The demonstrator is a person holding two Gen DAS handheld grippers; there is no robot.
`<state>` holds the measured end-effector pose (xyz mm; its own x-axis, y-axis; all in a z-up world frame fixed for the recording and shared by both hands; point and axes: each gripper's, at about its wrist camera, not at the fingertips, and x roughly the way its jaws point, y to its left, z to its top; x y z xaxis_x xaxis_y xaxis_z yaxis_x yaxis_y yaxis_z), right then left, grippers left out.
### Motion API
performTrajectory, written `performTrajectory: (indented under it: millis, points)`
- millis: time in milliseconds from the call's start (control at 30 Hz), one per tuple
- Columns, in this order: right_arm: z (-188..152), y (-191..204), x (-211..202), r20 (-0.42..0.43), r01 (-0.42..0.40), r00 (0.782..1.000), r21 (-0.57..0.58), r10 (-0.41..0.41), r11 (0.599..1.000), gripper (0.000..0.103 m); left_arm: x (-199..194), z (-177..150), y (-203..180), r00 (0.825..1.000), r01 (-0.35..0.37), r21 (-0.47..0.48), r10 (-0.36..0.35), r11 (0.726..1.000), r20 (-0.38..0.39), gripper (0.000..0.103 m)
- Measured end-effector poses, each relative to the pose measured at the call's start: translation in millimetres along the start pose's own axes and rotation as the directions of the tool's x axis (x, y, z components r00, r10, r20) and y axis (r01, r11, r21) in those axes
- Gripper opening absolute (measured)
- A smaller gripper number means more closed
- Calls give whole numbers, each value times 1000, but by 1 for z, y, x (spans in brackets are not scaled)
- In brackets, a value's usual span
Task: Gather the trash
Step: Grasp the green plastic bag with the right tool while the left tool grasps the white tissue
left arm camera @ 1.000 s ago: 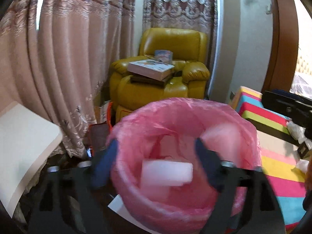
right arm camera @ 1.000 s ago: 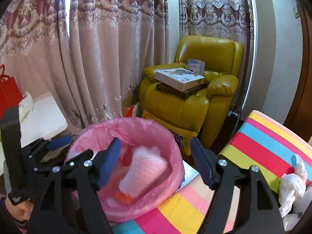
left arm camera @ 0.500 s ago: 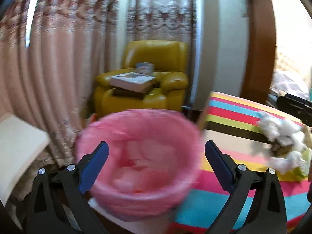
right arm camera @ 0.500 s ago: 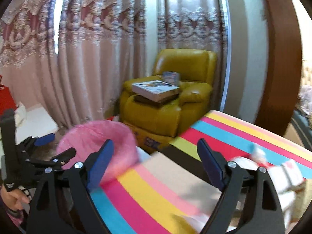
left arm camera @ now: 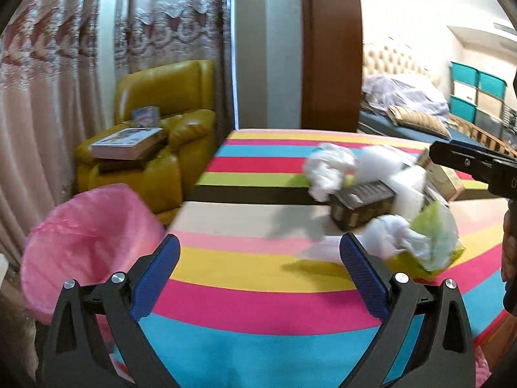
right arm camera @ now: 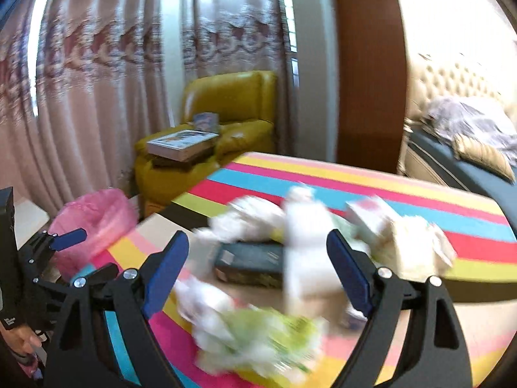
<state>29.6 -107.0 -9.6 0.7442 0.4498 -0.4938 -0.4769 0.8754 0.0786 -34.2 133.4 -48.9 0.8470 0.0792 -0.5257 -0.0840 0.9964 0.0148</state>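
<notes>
A pile of trash lies on the striped table (left arm camera: 258,258): crumpled white tissues (left arm camera: 326,168), a dark box (left arm camera: 362,203), a white block (left arm camera: 407,187) and a green-yellow plastic bag (left arm camera: 436,242). My left gripper (left arm camera: 258,249) is open and empty over the table, left of the pile. The pink-lined bin (left arm camera: 87,242) stands beside the table's left edge. In the blurred right wrist view my right gripper (right arm camera: 257,242) is open, facing the dark box (right arm camera: 252,262), the white block (right arm camera: 307,258) and the green bag (right arm camera: 265,333); nothing is gripped.
A yellow armchair (left arm camera: 161,123) with books (left arm camera: 129,142) stands behind the bin, against long curtains (left arm camera: 64,64). A wooden door frame (left arm camera: 332,48) rises behind the table, with a bed (left arm camera: 413,119) and teal storage boxes (left arm camera: 478,87) beyond. A hand (right arm camera: 19,336) shows at lower left.
Both views have swung right, from over the pink bin to the striped table and its trash pile. White pieces seen over the bin earlier are gone from between the jaws, which stand wider.
</notes>
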Motion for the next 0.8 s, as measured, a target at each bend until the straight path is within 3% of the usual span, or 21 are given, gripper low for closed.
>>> performTrajectory:
  millis: [233,367,567,800]
  points:
    - [-36,-19,-2,-90,34,996,73,-28,997,85,14,-3,-32,999,47,14,-47,999,-27,94]
    - [-55,-12,1,-125,17,992,84,-6,996,85,18,-3,-39,999,23,24,-22,999,-28,94]
    - [-65,1,8,-150,-17,988,94,31,995,88,13,-5,-23,1000,-11,12,11,1000,-28,94]
    - [-74,-14,12,-189,-59,977,189,95,980,88,8,-6,-12,999,8,-17,-9,1000,-35,94]
